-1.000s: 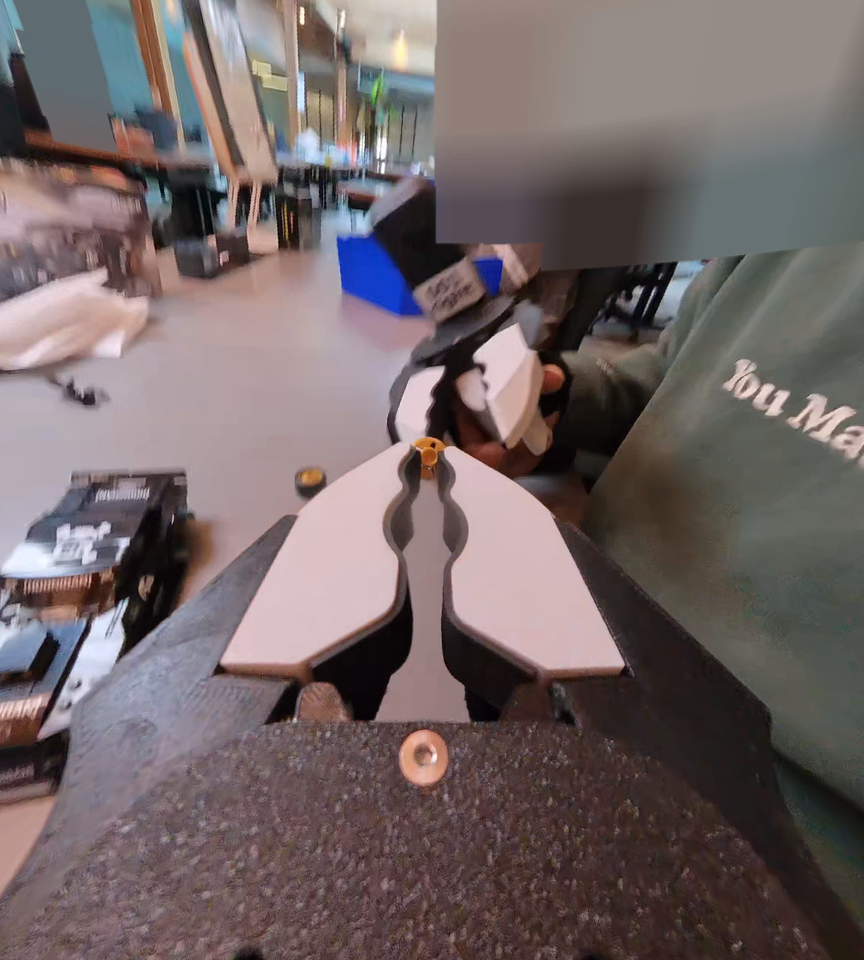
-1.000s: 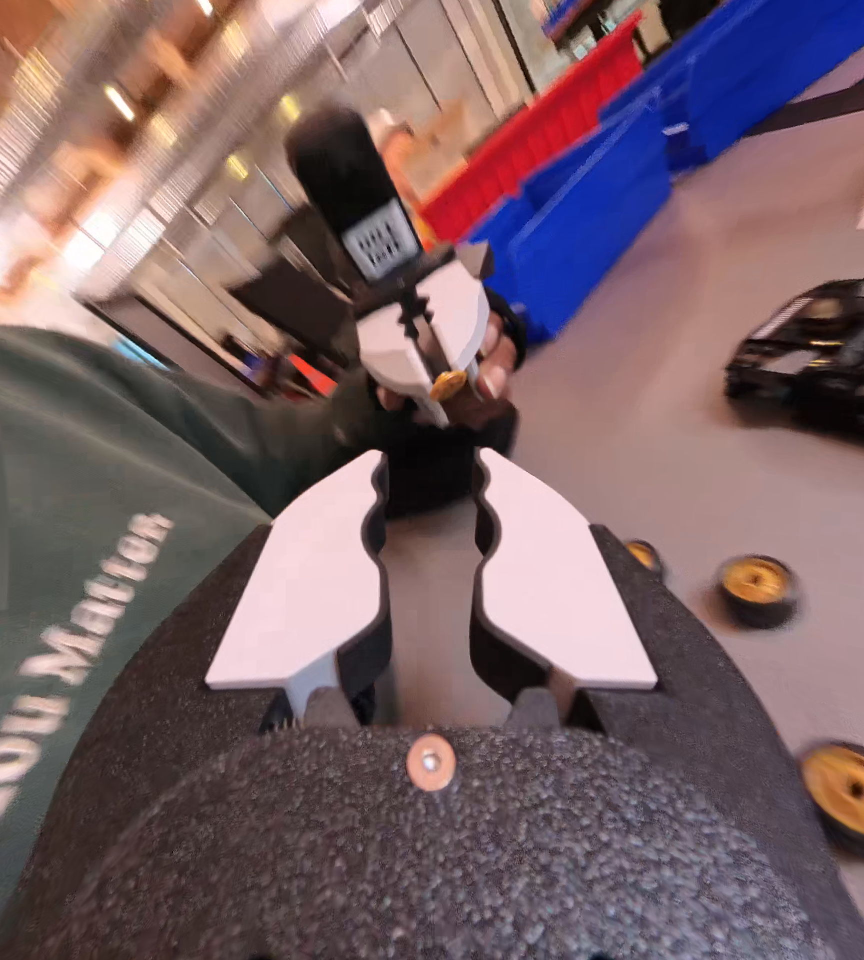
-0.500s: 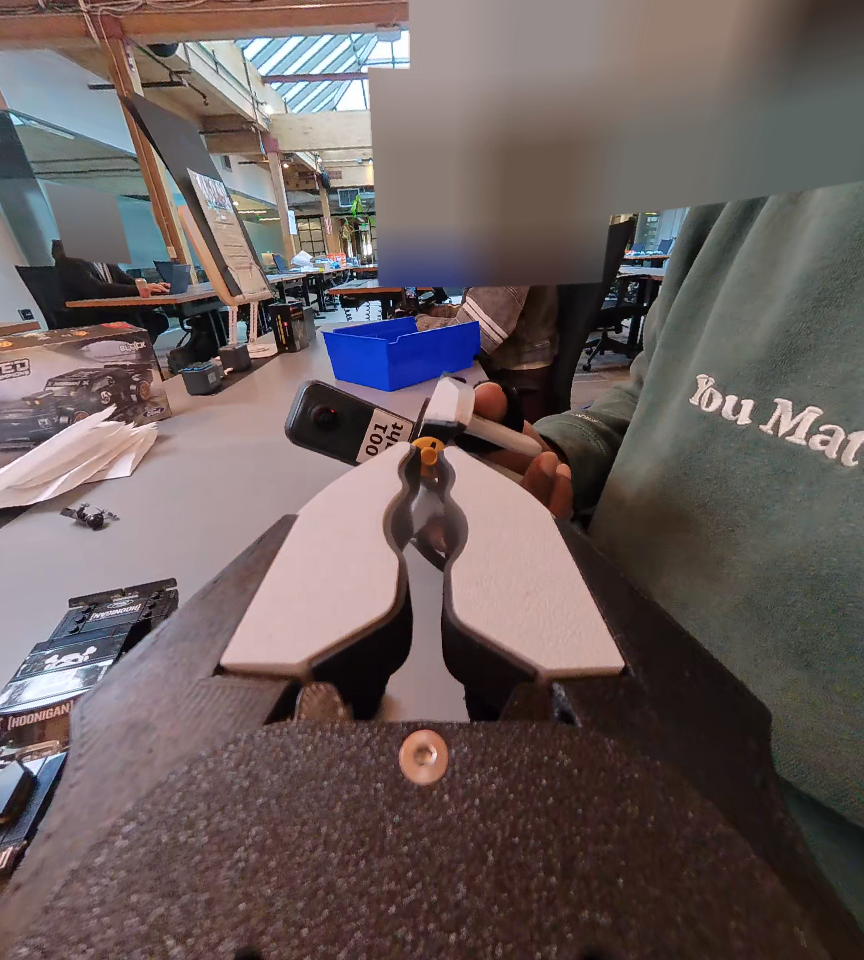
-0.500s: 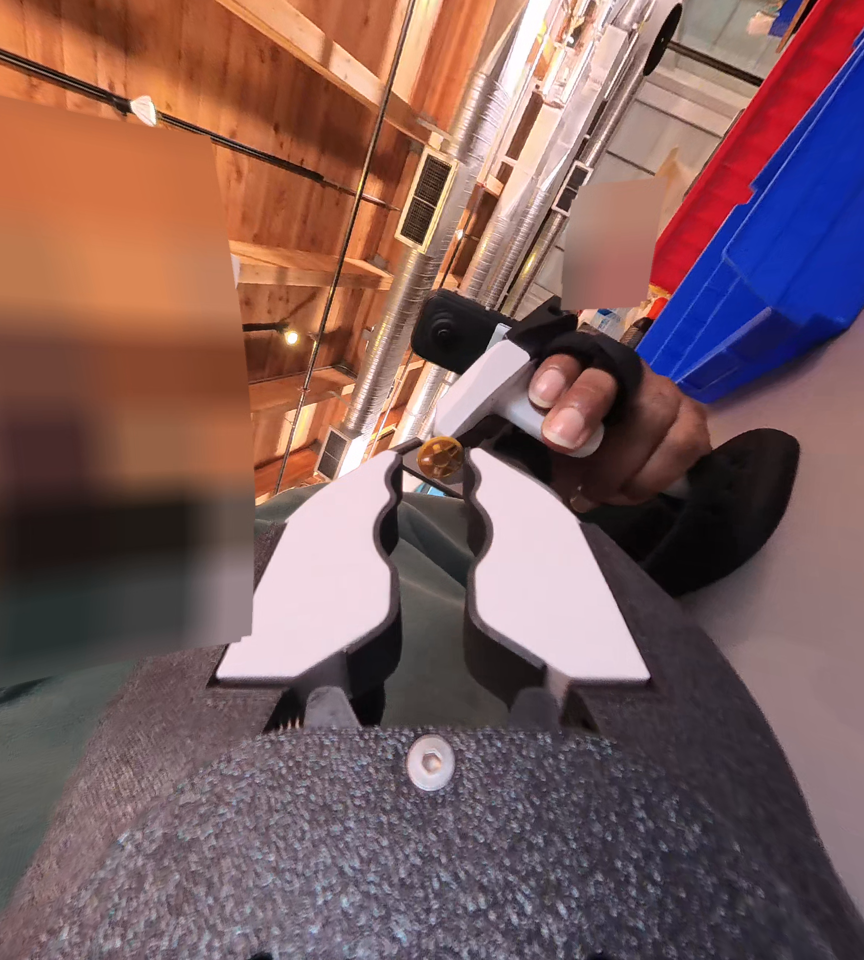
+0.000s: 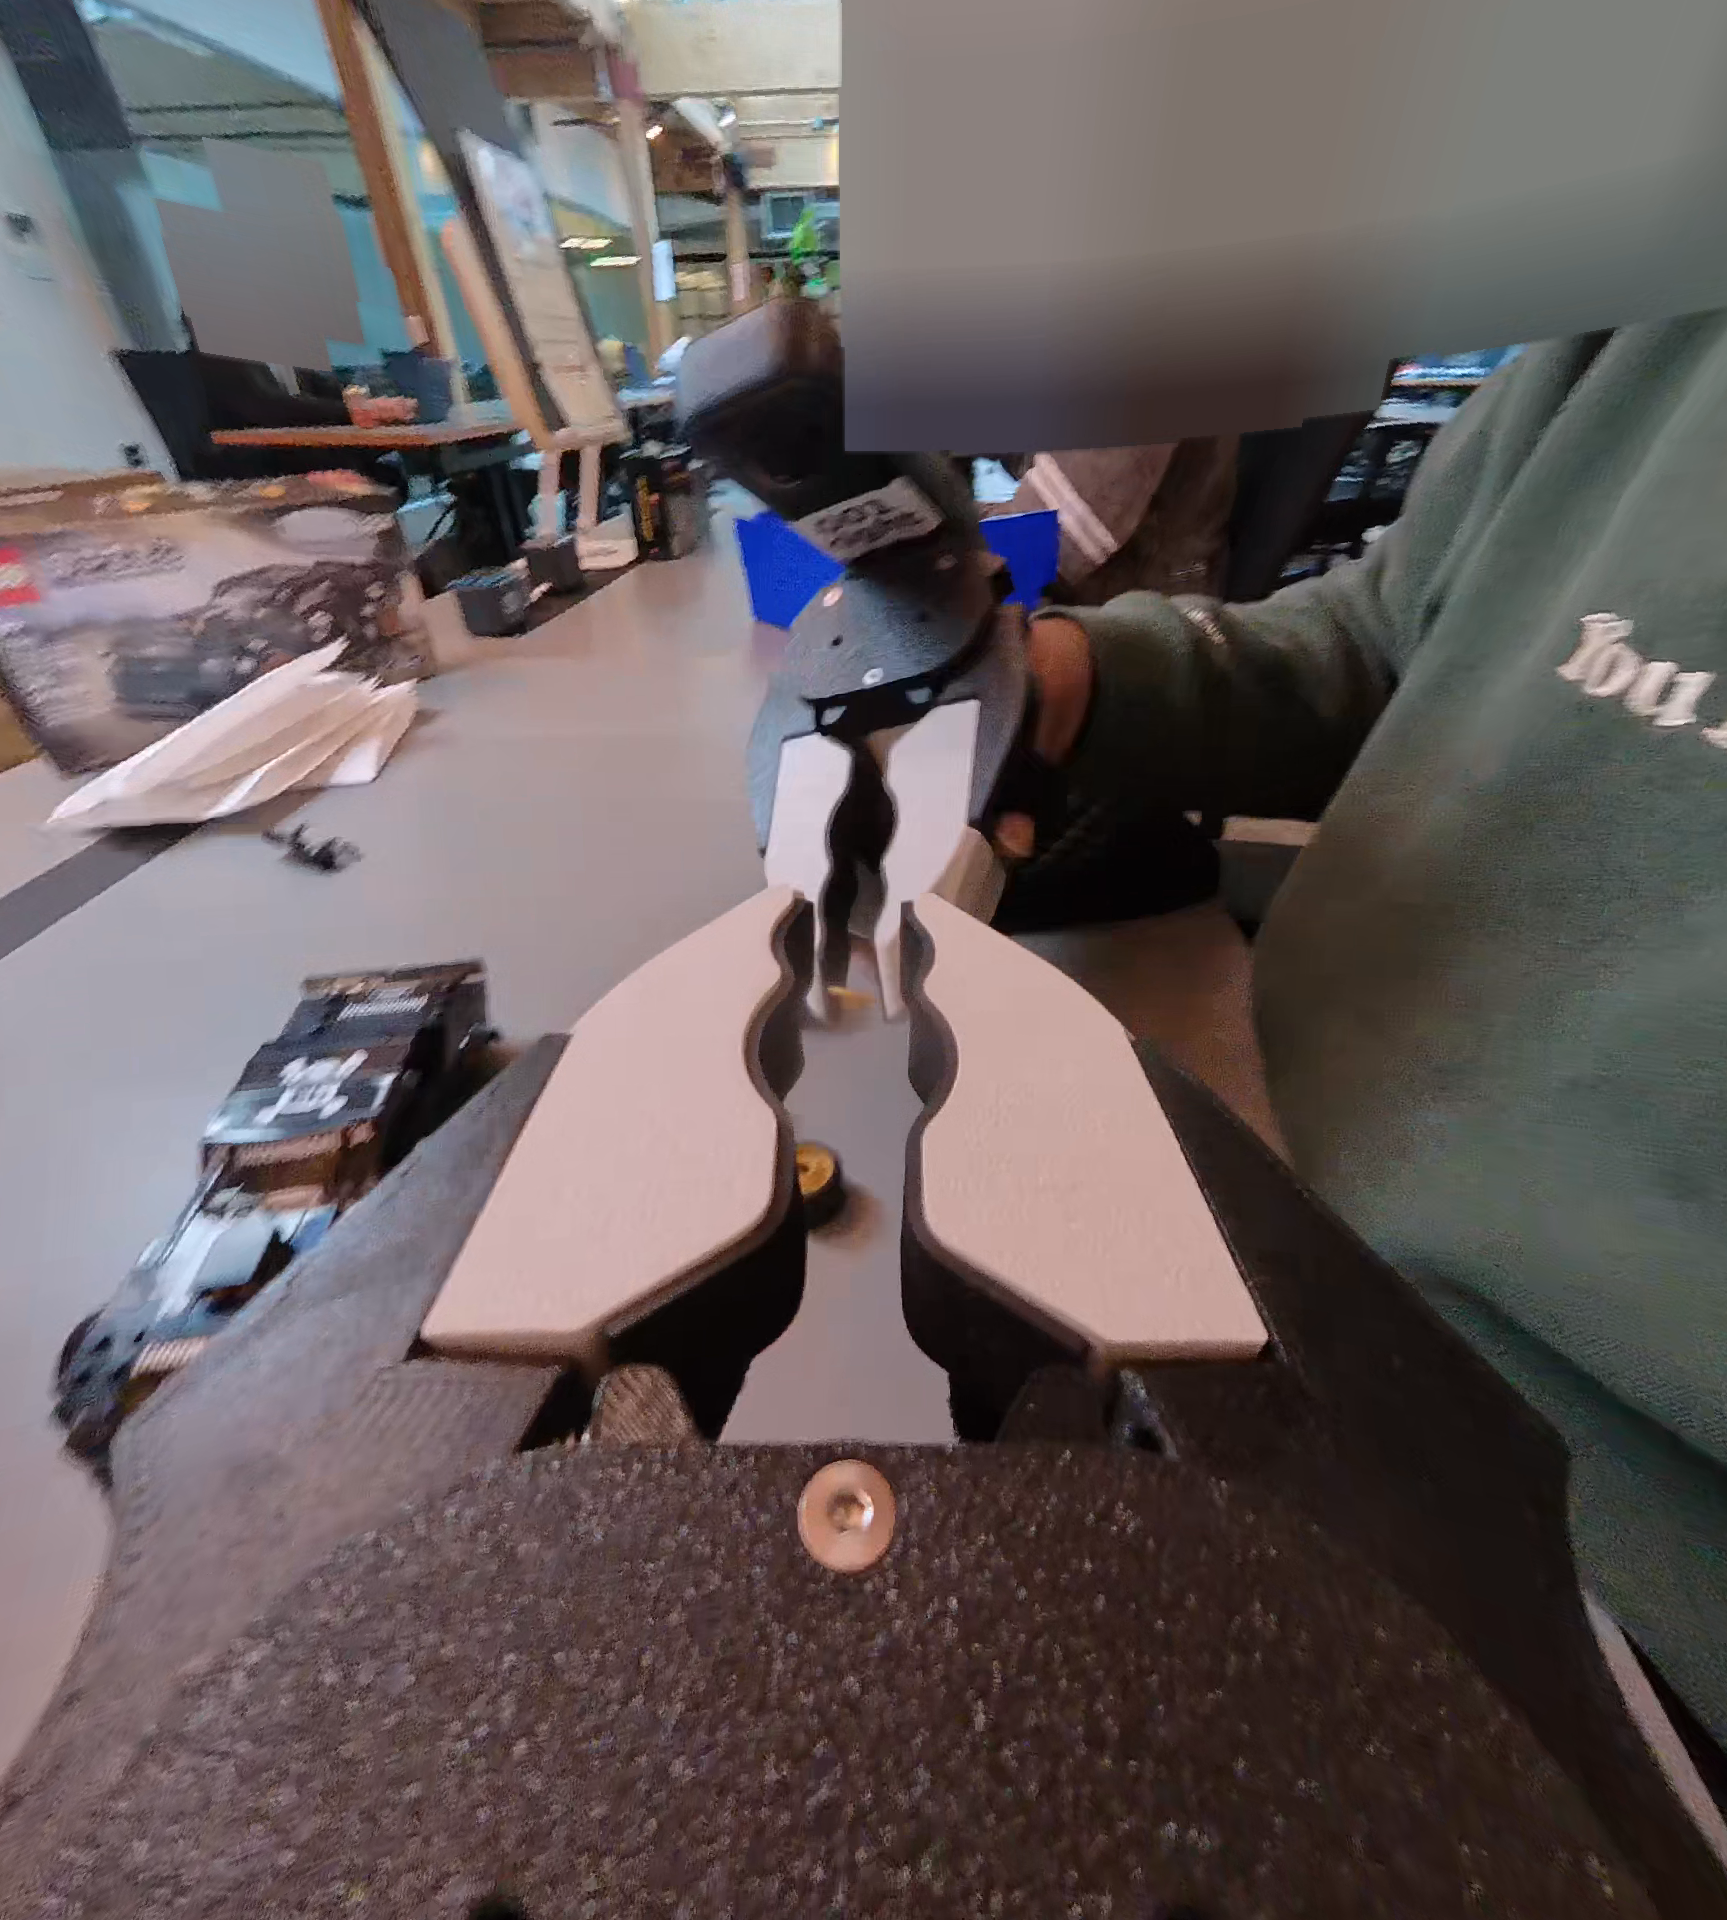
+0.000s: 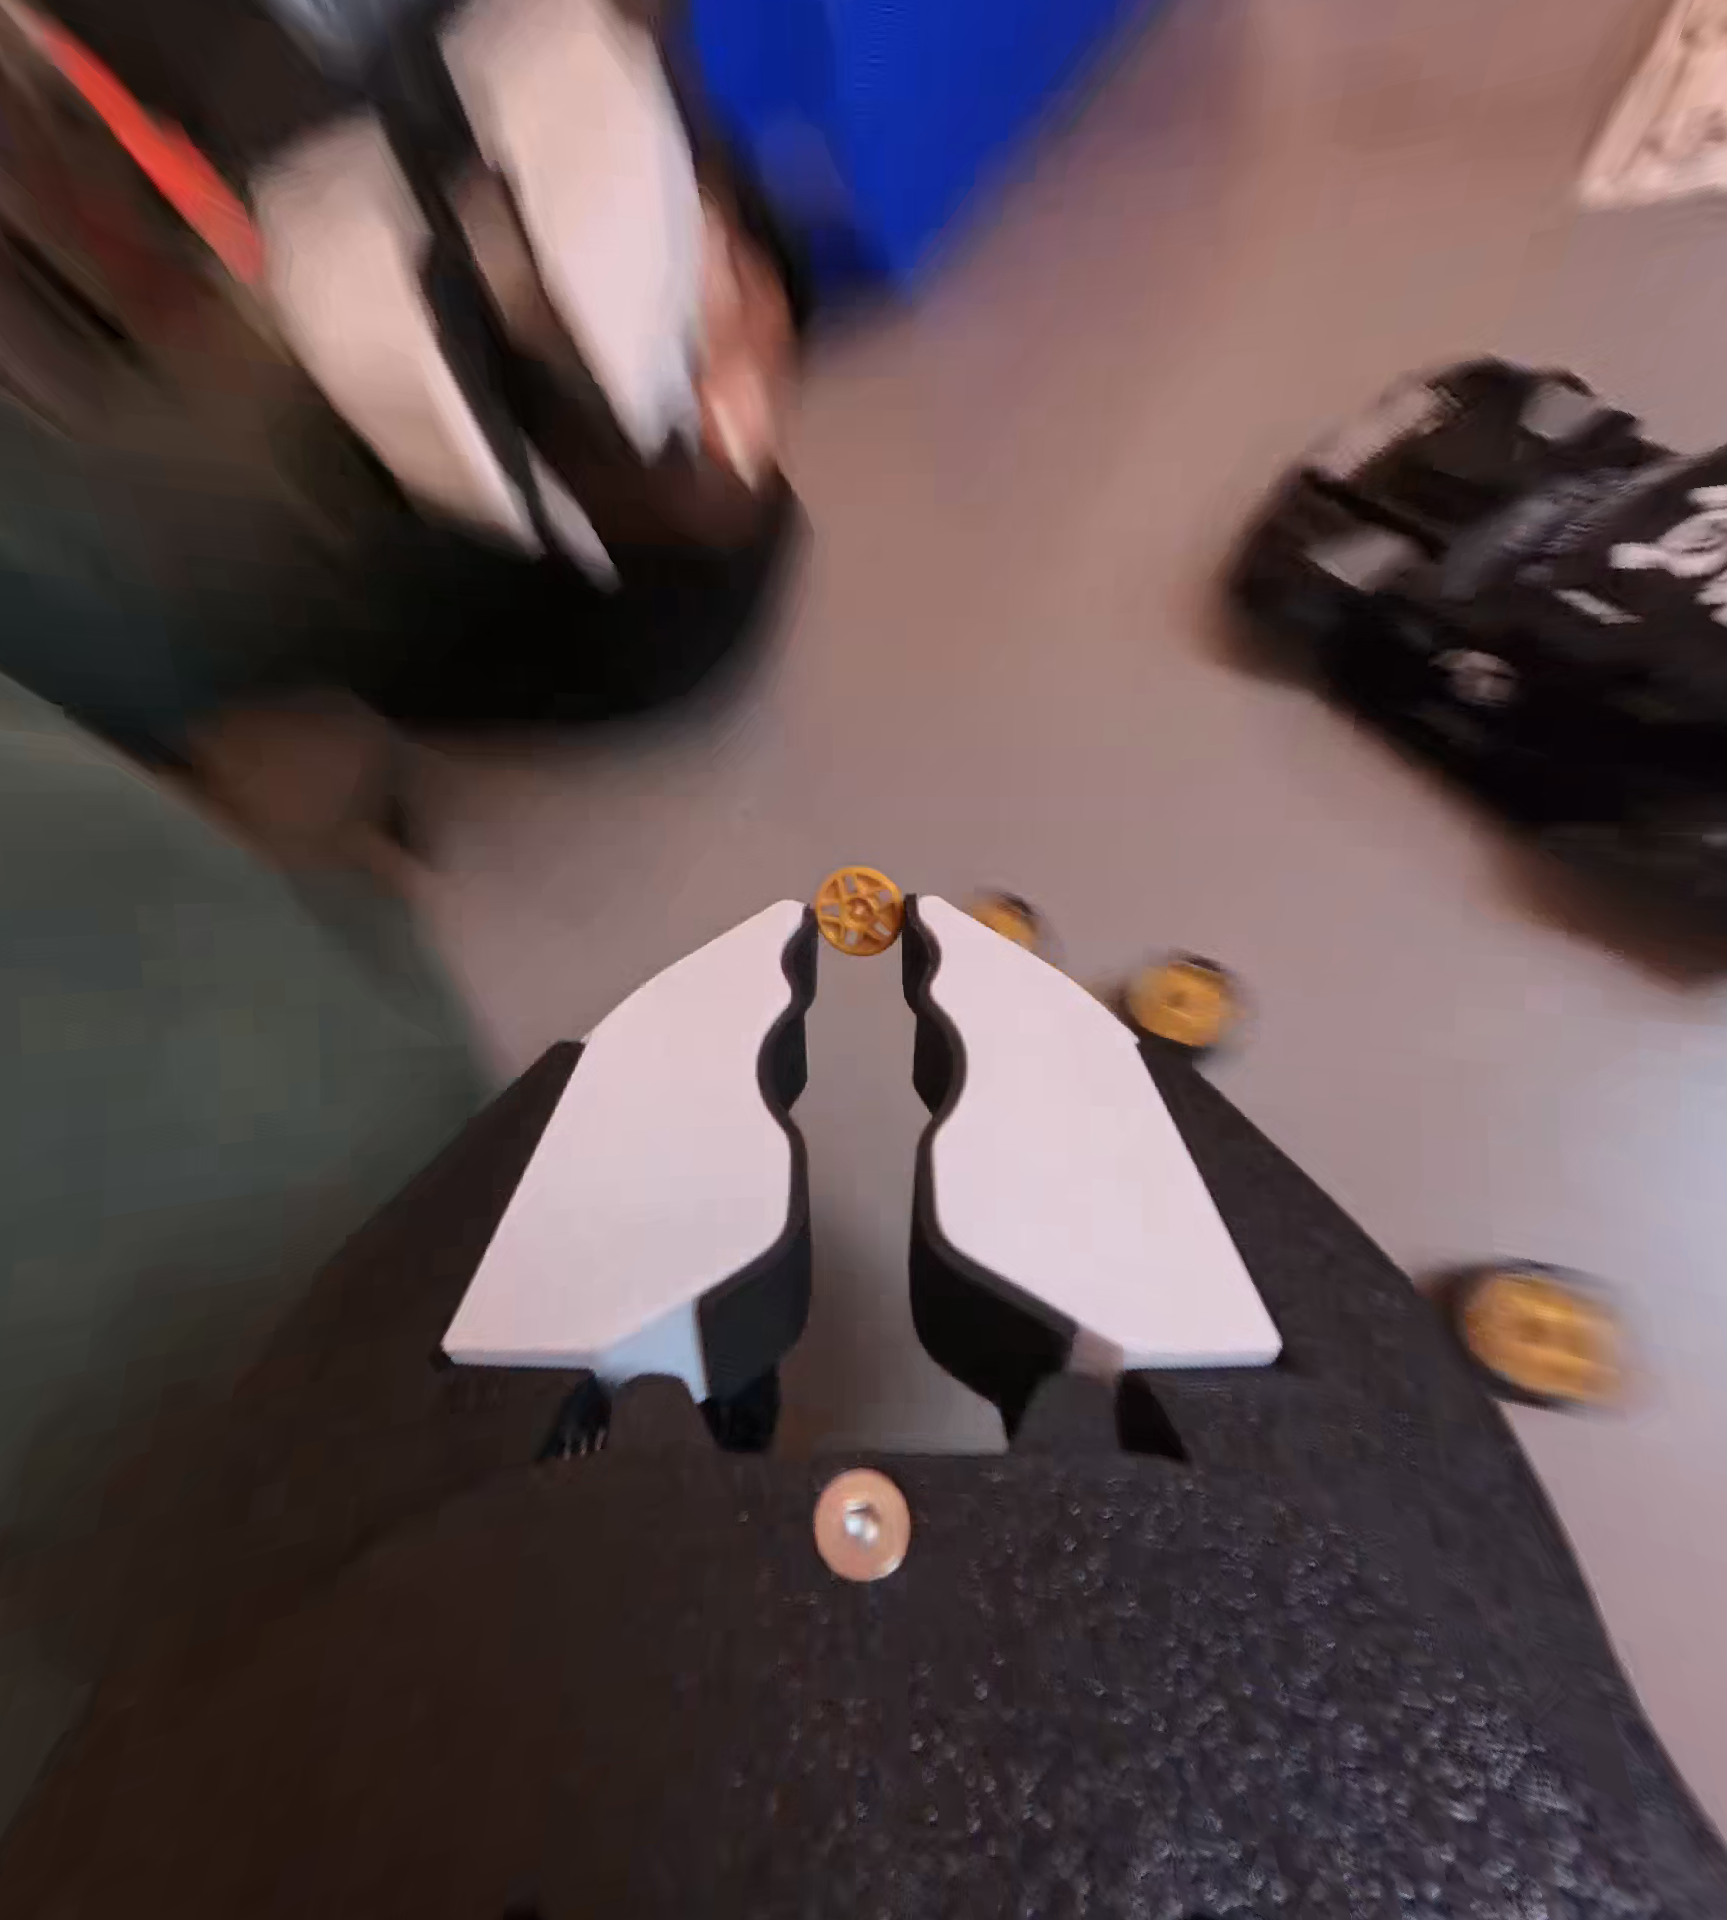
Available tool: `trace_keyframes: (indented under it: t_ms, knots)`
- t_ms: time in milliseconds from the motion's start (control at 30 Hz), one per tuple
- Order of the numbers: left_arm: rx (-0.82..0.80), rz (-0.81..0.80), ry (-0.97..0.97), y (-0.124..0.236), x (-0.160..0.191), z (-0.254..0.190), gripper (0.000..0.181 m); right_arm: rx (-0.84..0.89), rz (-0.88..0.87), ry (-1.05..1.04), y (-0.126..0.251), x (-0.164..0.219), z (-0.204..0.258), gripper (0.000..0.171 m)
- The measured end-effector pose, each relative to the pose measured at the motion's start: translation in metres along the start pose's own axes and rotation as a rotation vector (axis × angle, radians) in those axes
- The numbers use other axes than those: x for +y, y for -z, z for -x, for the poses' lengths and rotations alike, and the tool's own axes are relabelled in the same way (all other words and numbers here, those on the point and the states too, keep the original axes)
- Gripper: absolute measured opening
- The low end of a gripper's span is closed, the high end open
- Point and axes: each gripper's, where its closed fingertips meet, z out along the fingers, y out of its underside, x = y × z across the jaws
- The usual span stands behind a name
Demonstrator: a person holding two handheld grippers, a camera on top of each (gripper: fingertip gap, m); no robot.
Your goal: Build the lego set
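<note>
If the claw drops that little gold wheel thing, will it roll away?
Probably. The gold wheel hub is a round flat disc, pinched on edge by the right gripper, so landing upright it might roll. It looks small and light, so it could also bounce on the smooth table.

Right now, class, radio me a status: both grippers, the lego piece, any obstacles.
Right gripper shut on gold hub. Left gripper open, empty. Black car and loose wheels beyond; path unobstructed.

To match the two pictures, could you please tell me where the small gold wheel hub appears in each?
Left wrist view: gold wheel hub at centre, in the far right gripper.
Right wrist view: centre, at that gripper's tips.
Shared landmark: black lego car.
</note>
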Motion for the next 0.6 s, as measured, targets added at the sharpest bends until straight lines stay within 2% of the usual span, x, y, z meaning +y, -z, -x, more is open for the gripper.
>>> trace_keyframes:
  t_ms: [67, 233, 600]
  knots:
    - [-0.052, 0.041, 0.024, 0.004, 0.009, 0.012, 0.015, 0.063, 0.125, 0.101, -0.011, 0.007, -0.012, 0.015]
    - [-0.082, 0.104, 0.023, 0.006, 0.025, 0.016, 0.014, 0.093, 0.335, 0.251, -0.033, 0.019, -0.025, 0.015]
    - [-0.087, 0.137, 0.038, 0.007, 0.036, 0.017, 0.014, 0.074, 0.437, 0.290, -0.035, 0.026, -0.025, 0.019]
